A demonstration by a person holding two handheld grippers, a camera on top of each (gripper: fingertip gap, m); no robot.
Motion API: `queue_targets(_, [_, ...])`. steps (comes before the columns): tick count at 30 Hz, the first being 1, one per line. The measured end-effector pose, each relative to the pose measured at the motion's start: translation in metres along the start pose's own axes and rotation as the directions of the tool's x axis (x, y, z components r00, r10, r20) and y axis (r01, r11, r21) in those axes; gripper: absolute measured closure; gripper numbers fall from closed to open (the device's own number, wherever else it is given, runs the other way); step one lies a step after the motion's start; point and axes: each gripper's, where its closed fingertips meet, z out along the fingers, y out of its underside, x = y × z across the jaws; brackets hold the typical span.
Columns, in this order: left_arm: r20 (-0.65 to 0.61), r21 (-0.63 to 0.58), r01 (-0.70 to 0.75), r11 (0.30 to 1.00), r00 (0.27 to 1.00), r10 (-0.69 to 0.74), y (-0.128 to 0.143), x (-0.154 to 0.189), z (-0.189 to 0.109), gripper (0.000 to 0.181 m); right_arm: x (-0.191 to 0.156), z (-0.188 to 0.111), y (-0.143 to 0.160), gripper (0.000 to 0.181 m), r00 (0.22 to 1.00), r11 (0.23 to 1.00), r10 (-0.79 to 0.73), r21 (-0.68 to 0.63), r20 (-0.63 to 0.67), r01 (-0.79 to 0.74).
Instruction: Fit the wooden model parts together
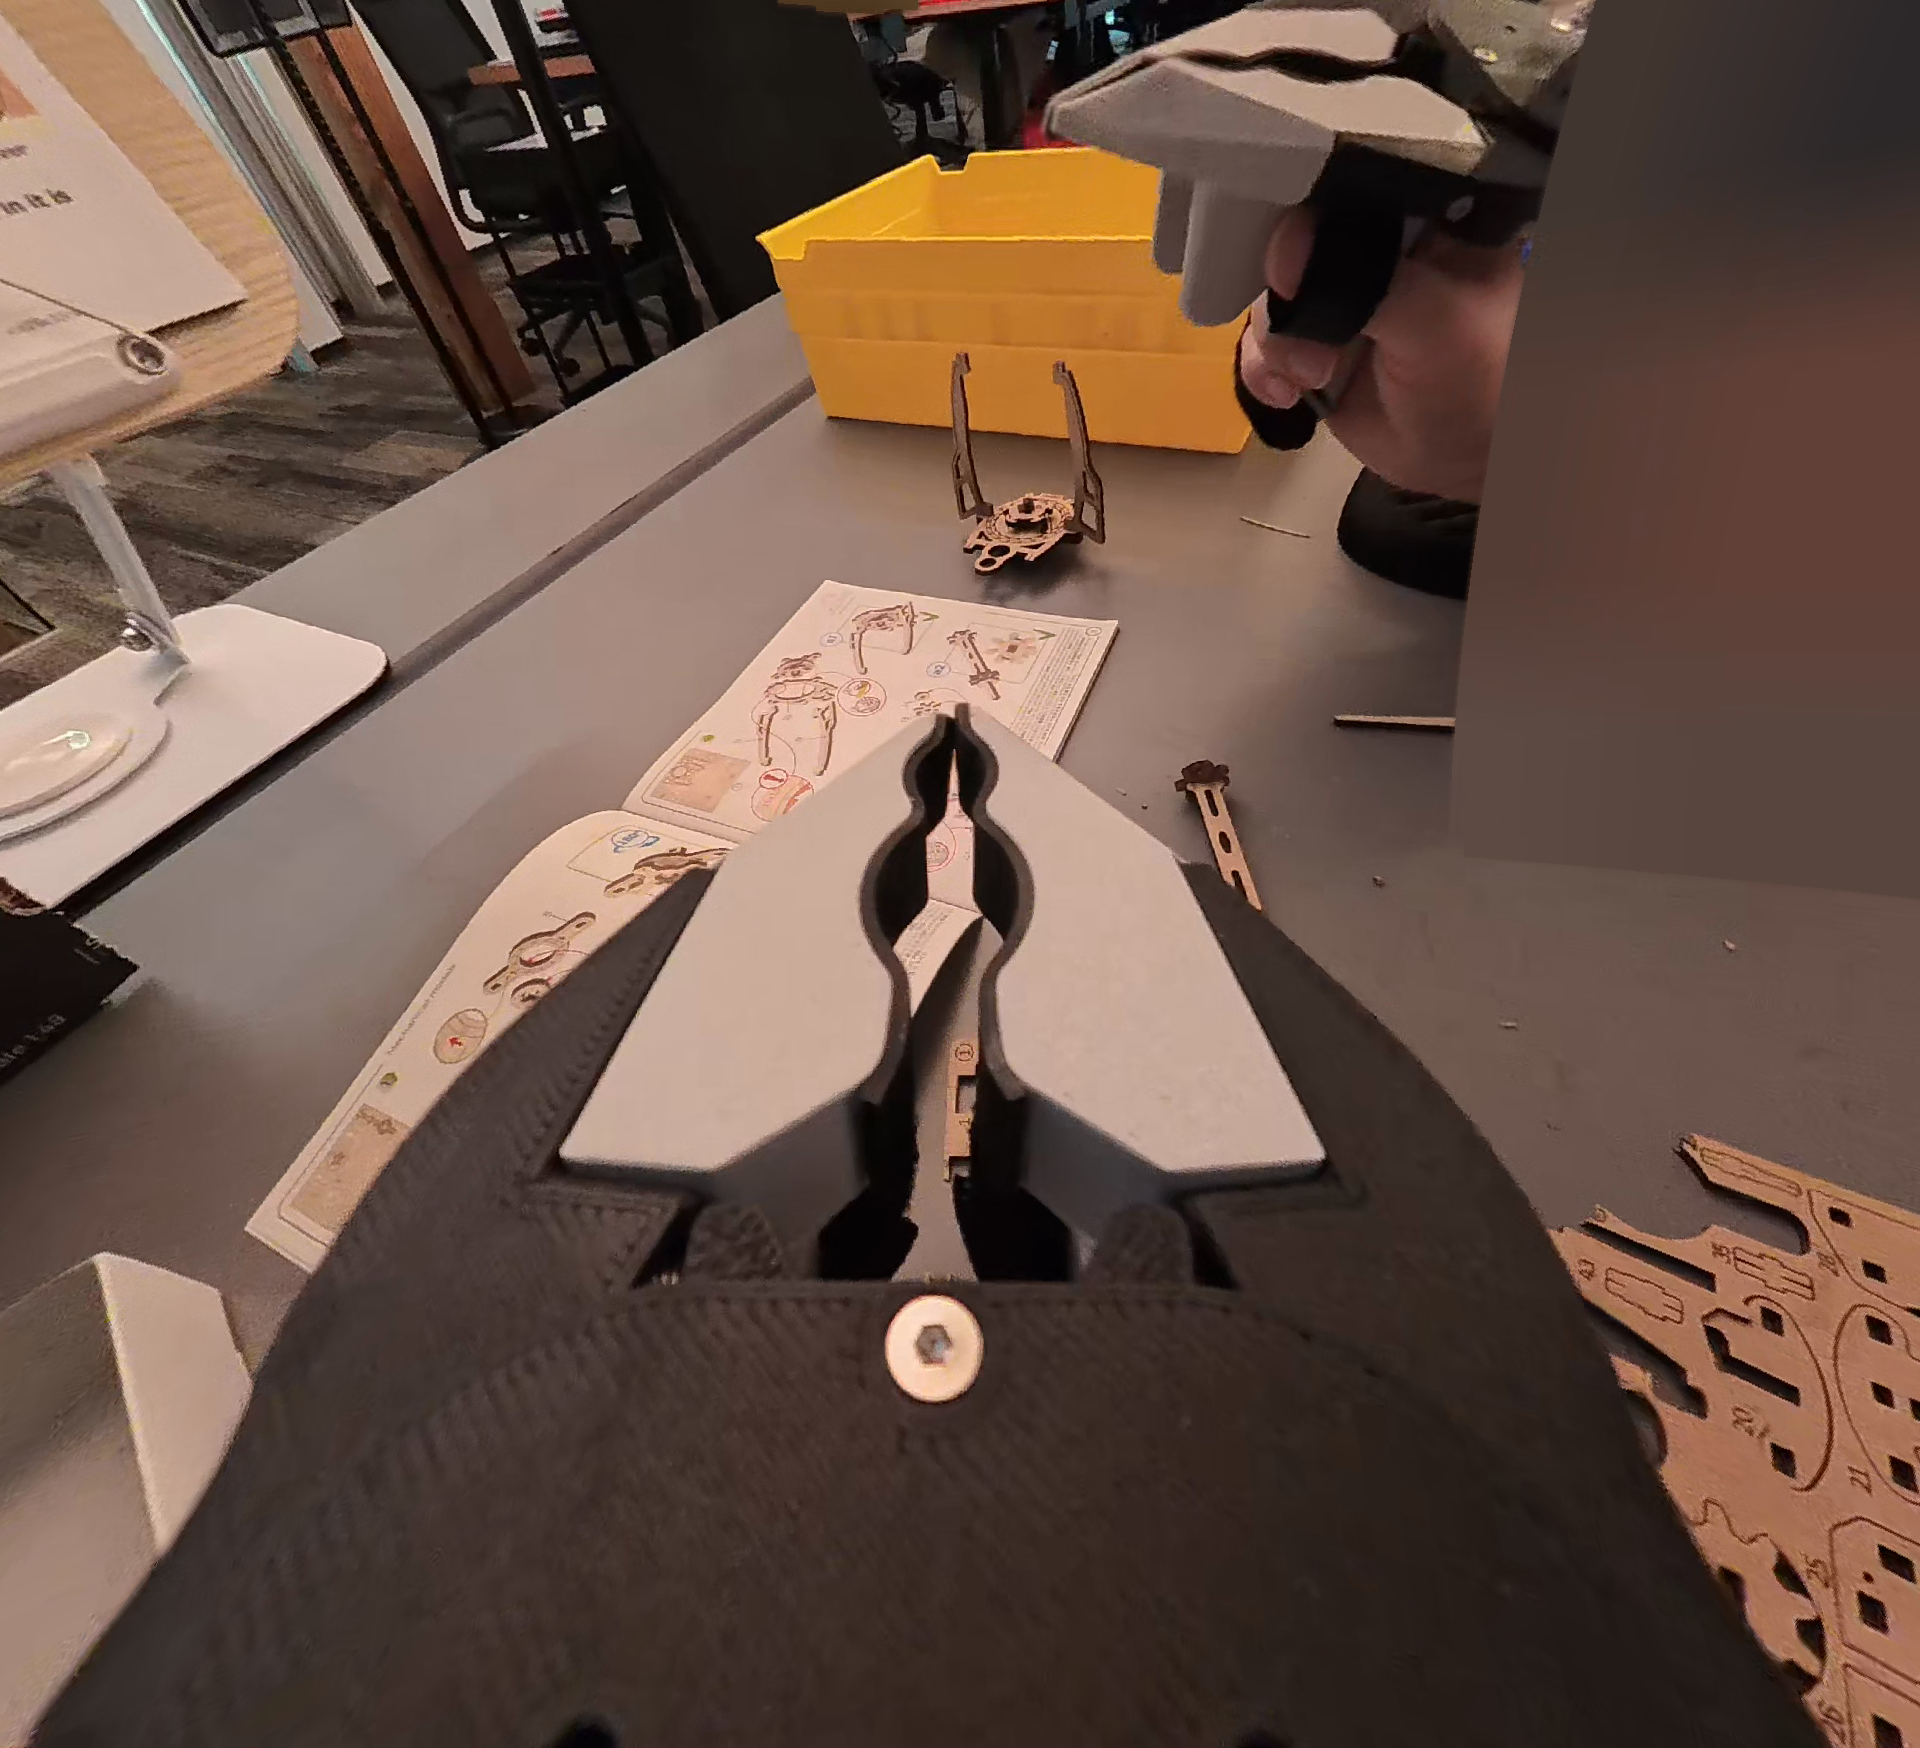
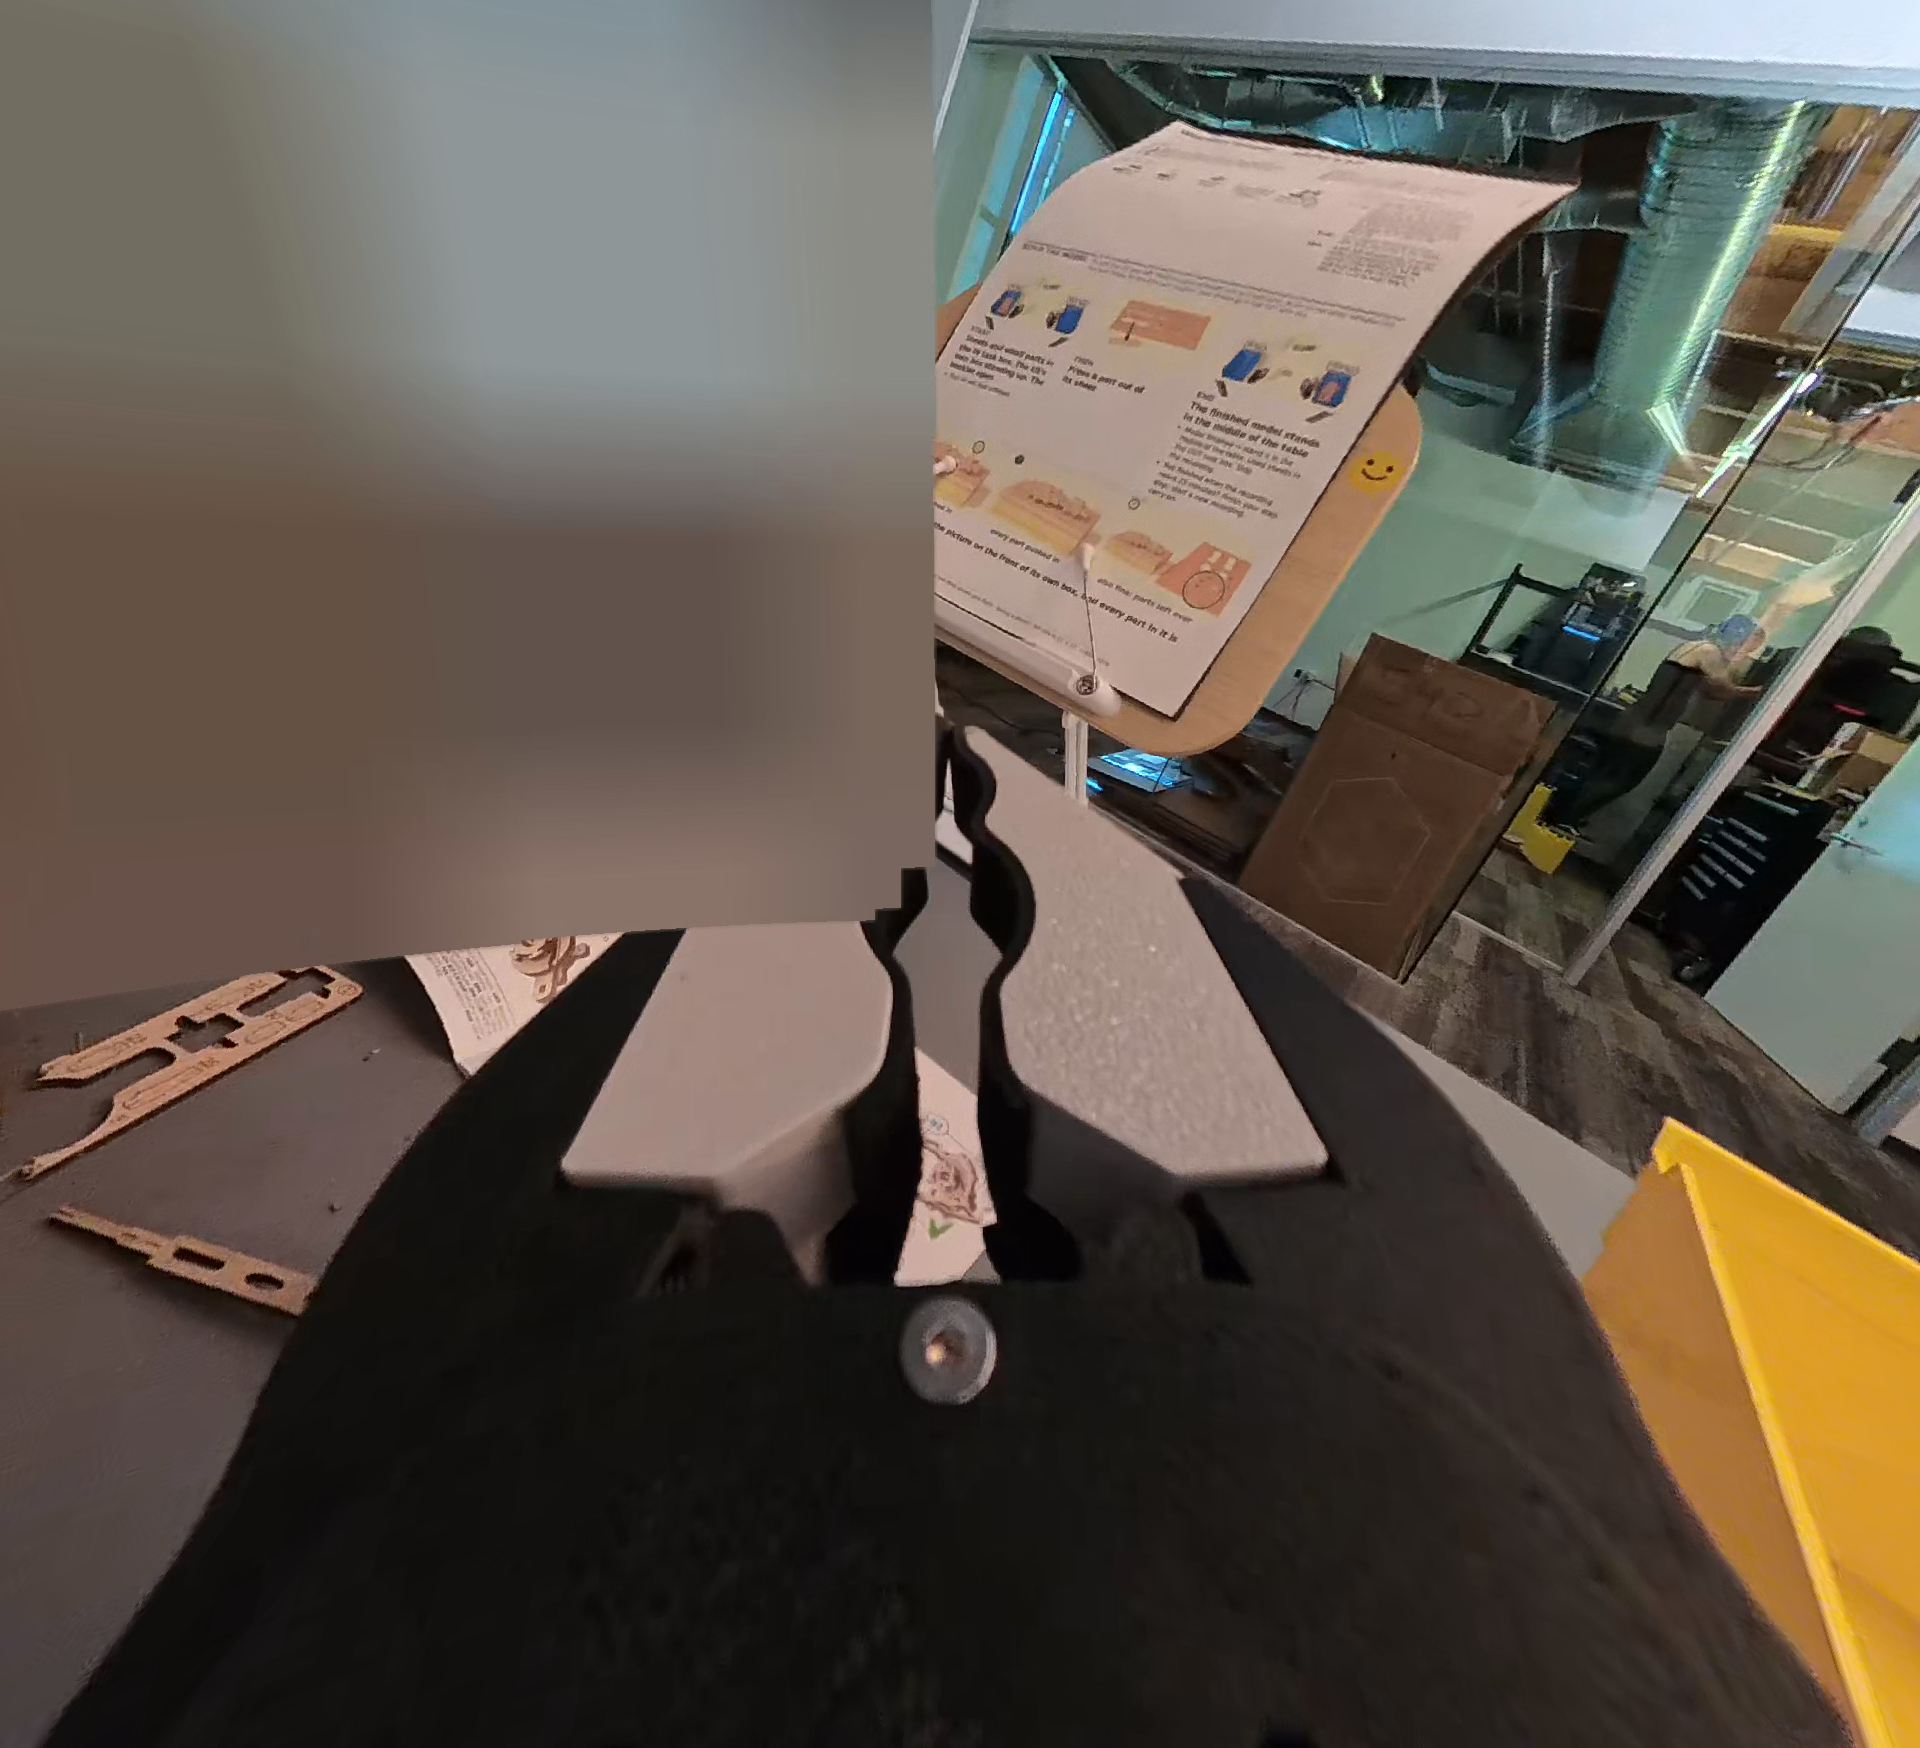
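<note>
A part-built dark wooden model [image 1: 1023, 498], a round base with two upright arms, stands on the grey table [image 1: 623, 555] in front of a yellow bin [image 1: 997, 316]. My left gripper [image 1: 958, 727] is shut low over the open instruction booklet [image 1: 883, 690]. A small notched wooden strip [image 1: 961, 1111] shows in the gap between its fingers; I cannot tell whether it is held. My right gripper [image 1: 1070, 114] is raised above the bin, shut and seemingly empty. In the right wrist view a blur patch partly hides the right gripper's [image 2: 954, 763] tips.
A punched wooden sheet [image 1: 1787, 1386] lies at right, with a loose strip [image 1: 1221, 825] and a thin stick [image 1: 1392, 722] nearby. Wooden scraps [image 2: 197, 1033] and another strip [image 2: 177, 1257] lie on the table. A document stand [image 2: 1195, 410] with a white base [image 1: 208, 690] is at left. Spacing between my two grippers at the tips: around 15 cm. Measured from the fingertips, the part-built dark wooden model [image 1: 1023, 498] is 15 cm or so from the right gripper and 25 cm from the left.
</note>
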Motion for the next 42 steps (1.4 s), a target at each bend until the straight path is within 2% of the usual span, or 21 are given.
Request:
queue_targets(5, [0.005,0.032,0.023,0.999,1.000,-0.023,-0.004,-0.003,-0.003,0.181,-0.010,0.002,0.004,0.181,0.996,0.996,-0.084,-0.021,0.030,0.085])
queue_targets(12, [-0.016,0.018,0.016,1.000,1.000,-0.016,-0.001,0.002,0.000,0.181,-0.020,0.006,0.013,0.181,0.994,0.996,-0.060,-0.053,0.094,0.065])
queue_targets(19, [-0.050,-0.060,-0.040,0.997,0.998,0.037,0.013,0.013,0.008,0.181,-0.034,0.015,0.053,0.181,0.982,0.968,0.002,-0.247,0.190,0.046])
queue_targets(34, [-0.101,-0.107,-0.108,0.988,0.990,0.097,0.021,0.031,0.016,0.181,-0.025,0.016,0.081,0.179,0.971,0.918,0.186,-0.380,0.152,-0.117])
queue_targets(38, [-0.092,-0.113,-0.113,0.987,0.990,0.102,0.022,0.029,0.016,0.181,-0.020,0.015,0.078,0.179,0.972,0.921,0.194,-0.365,0.131,-0.135])
queue_targets(42, [-0.078,-0.110,-0.106,0.988,0.992,0.098,0.022,0.025,0.015,0.181,-0.005,0.014,0.065,0.179,0.982,0.944,0.176,-0.293,0.065,-0.149])
